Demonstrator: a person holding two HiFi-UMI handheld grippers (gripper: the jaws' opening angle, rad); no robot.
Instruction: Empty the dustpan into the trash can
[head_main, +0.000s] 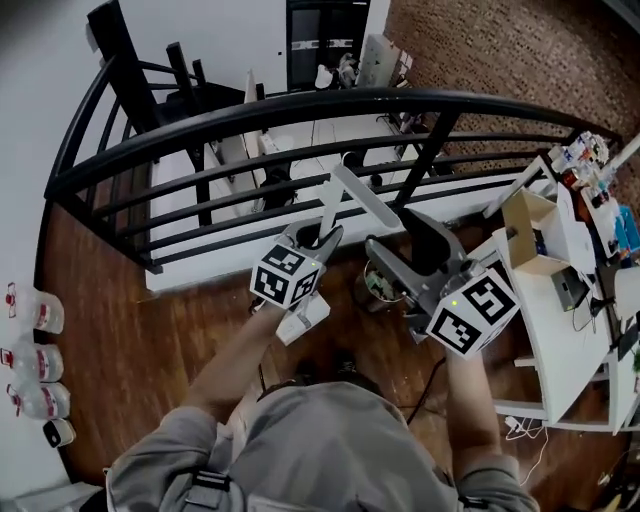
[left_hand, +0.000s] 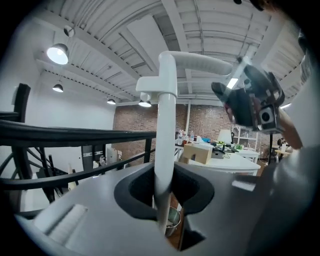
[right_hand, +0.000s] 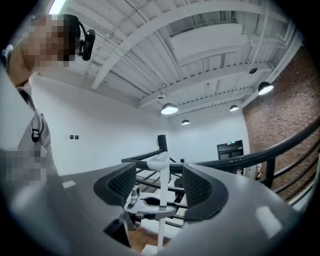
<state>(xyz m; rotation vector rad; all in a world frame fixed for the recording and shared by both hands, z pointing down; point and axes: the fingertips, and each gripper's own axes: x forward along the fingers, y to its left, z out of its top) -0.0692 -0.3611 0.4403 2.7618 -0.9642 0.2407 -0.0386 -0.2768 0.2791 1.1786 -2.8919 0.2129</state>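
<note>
Dustpan handle clamped in the left gripper, right gripper wide open

The left gripper (head_main: 322, 238) is closed on the white dustpan handle (head_main: 355, 195), which slants up from its jaws toward the black railing (head_main: 300, 110); the pan itself can't be made out. The right gripper (head_main: 405, 245) hangs just beside it with jaws spread and nothing pressed between them; its own view shows the handle beyond them, apart. The metal trash can (head_main: 378, 285) sits on the wooden floor below, between the two grippers; the white desk (head_main: 560, 330) stands off to the right.
</note>
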